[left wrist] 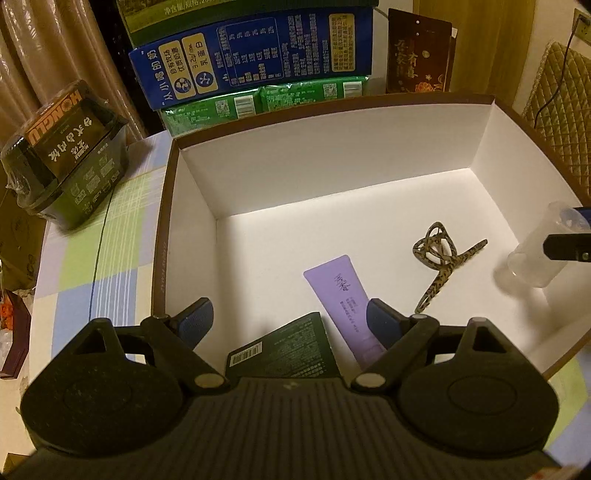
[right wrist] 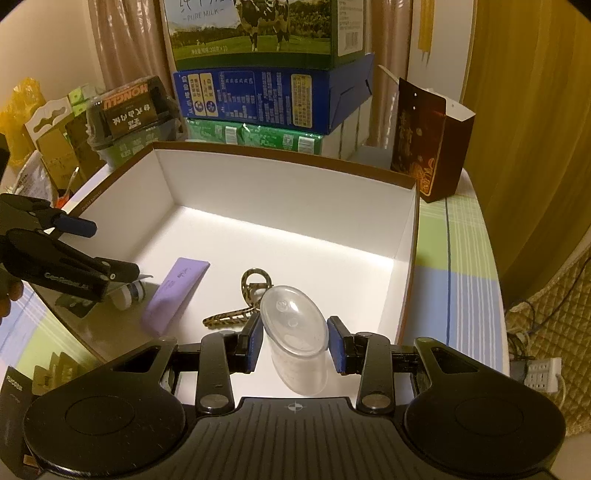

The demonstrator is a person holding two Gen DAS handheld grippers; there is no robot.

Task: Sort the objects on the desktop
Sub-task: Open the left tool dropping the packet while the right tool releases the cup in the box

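Left wrist view looks down into the white-lined box (left wrist: 332, 177) with brown outer walls, over the left gripper (left wrist: 284, 325), whose blue-padded jaws stand wide apart with nothing between them. Below the gap lies a dark green carton (left wrist: 288, 350) with a barcode label, which the right wrist view does not show clearly. A purple tube (left wrist: 340, 295) lies on the box floor, its lower end passing behind the pad on the right of the picture, and a leopard-print hair clip (left wrist: 439, 262) lies beside it, apart from the tube. At the right edge of this view the clear plastic cup (left wrist: 535, 251) appears only as a blurred shape over the box, with one black finger of the right gripper across it.

Right wrist view gives the grip plainly: the right gripper (right wrist: 295, 343) is clamped on the clear cup (right wrist: 295, 332), a blue pad pressing each side, the cup tilted and held above the box floor (right wrist: 295, 243) near the front wall. Beyond it lie the hair clip (right wrist: 240, 302) and the tube (right wrist: 177, 291). The left gripper (right wrist: 110, 251) enters from the left with its fingers spread. Only this view shows a small white roll (right wrist: 127, 295) under that gripper, the cow-printed milk carton (right wrist: 255, 33) topping the stack behind, and the dark gift bag (right wrist: 428, 144) standing whole on the checked tablecloth (right wrist: 454, 277)
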